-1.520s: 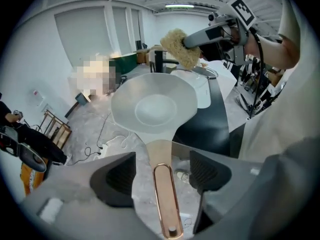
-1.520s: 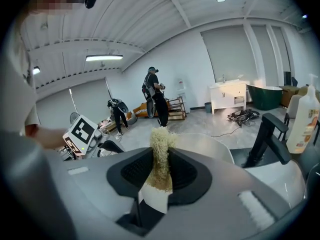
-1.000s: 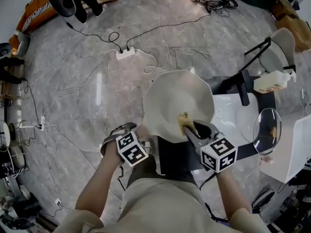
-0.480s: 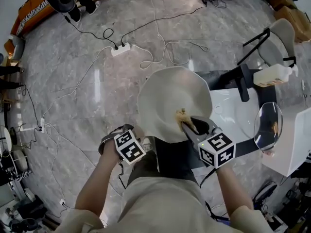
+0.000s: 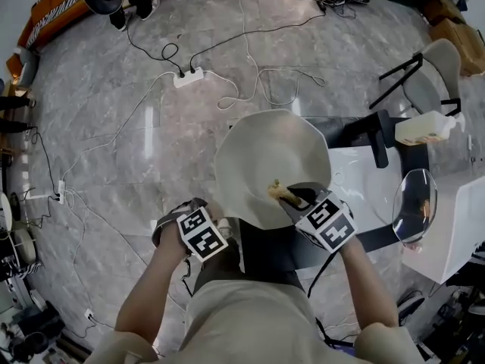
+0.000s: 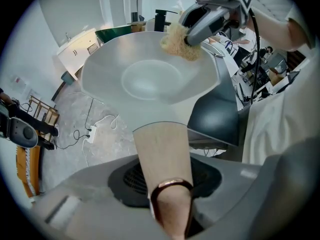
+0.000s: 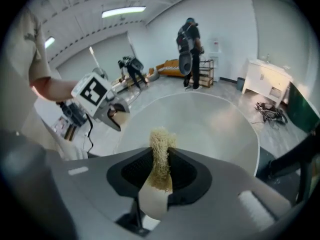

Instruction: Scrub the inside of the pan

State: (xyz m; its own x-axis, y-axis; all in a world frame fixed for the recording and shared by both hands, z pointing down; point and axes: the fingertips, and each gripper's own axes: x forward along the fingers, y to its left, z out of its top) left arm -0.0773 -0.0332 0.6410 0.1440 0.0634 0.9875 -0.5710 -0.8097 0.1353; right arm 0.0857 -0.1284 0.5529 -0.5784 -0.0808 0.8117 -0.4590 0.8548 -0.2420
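The left tongs (image 6: pixel 167 184) have just been closing. They now clamp the end of the wooden handle (image 6: pixel 161 149) of the pan (image 6: pixel 150 79), just where its copper-coloured ring (image 6: pixel 170 186) sits. The right tongs (image 7: pixel 161 171) are pressed together on a yellowish fibre scrubber (image 7: pixel 160 144), which stands out in front of them as a tuft.

The left forearm (image 5: pixel 155 283) and the right forearm (image 5: pixel 364 287) both reach forward from the body. The left tongs point down onto the handle. The right tongs slant downward and toward the person's left, into the pan. The scrubber lies against the inner wall close to the rim, on the person's right side.

In the head view the marker cube (image 5: pixel 202 233) of the left tongs covers their jaws and nearly all of the handle. I cannot tell what bears the pan from beneath. The left gripper view shows only a dark rounded shape (image 6: pixel 215 119) under it. The lower end of the scrubber is a pale flat piece, and what it is remains hard to say.

The pan is right in front of the person, above the grey floor (image 5: pixel 151 127) and beside the white desk (image 5: pixel 356 180) on the right. Its open side faces up. Its long axis runs from the handle, which points back to the person, out to the round bowl farther away.
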